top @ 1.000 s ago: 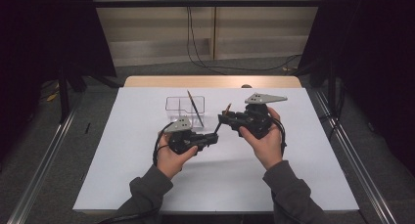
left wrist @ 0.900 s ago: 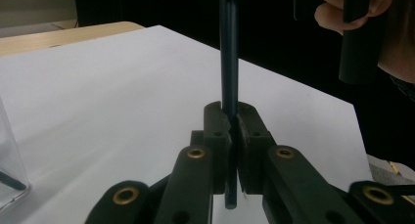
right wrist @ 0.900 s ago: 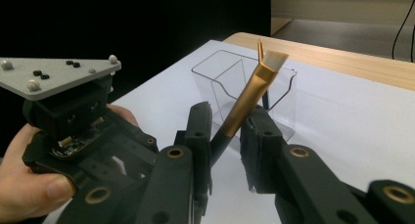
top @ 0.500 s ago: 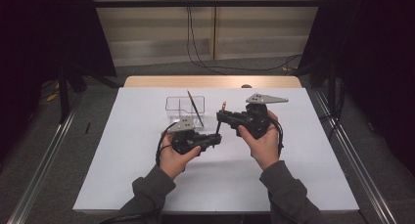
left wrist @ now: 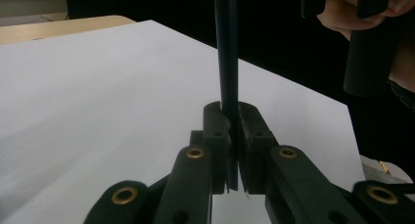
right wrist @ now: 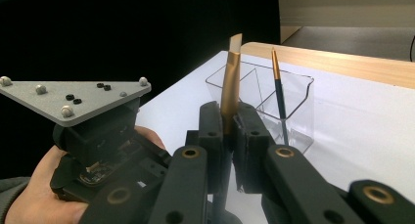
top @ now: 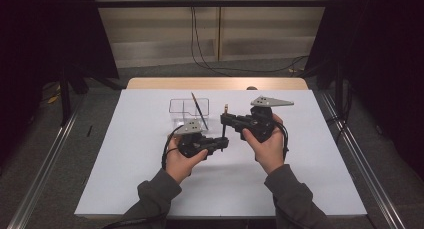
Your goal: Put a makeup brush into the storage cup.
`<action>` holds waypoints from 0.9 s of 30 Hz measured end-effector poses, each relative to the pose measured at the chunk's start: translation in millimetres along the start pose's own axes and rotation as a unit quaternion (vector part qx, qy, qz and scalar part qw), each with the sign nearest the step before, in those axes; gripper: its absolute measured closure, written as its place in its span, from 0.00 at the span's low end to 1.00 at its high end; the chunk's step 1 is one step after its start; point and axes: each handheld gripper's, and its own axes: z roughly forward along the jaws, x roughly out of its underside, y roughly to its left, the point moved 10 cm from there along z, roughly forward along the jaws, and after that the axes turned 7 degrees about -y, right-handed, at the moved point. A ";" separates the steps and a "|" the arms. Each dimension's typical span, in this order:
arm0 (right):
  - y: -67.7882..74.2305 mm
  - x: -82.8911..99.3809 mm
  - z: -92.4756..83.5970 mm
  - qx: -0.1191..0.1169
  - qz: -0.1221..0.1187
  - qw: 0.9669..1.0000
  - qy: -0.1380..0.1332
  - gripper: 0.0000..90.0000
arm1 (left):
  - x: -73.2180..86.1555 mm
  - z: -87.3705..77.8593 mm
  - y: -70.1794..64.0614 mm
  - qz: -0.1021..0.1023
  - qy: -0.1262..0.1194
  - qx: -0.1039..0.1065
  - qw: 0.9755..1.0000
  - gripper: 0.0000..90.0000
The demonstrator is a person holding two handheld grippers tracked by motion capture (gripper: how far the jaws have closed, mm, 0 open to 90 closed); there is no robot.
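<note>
Brush (top: 224, 125) stands upright above the middle of the white table (top: 125, 179), both grippers clamping it: left gripper (top: 221, 143) on the dark handle, right gripper (top: 226, 120) on its gold ferrule. Clear organizer (top: 187, 111) sits toward the far edge, holding a second brush (top: 199, 110)

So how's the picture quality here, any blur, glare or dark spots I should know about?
High view: the white table is evenly lit and sharp, and the surroundings fall into near black. Left gripper view: the tool jaws and the dark brush handle are soft, and the white surface looks washed out. Right gripper view: the clear holder and the gold brush tip are sharp, with a dark backdrop at left.
</note>
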 end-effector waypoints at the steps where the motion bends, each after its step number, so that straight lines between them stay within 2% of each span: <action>1: 0.3 -0.1 0.0 0.001 -0.001 1.000 0.000 0.93 | -0.4 0.6 -0.6 -0.002 -0.002 0.001 1.000 0.93; 11: 1.6 -0.7 -0.6 -0.002 -0.002 1.000 -0.003 0.93 | -0.6 0.8 -0.6 -0.004 -0.001 0.001 1.000 0.94; 27: 3.5 1.1 -0.4 -0.008 -0.004 1.000 -0.007 0.93 | 0.1 0.7 -1.9 -0.023 -0.004 0.005 1.000 0.94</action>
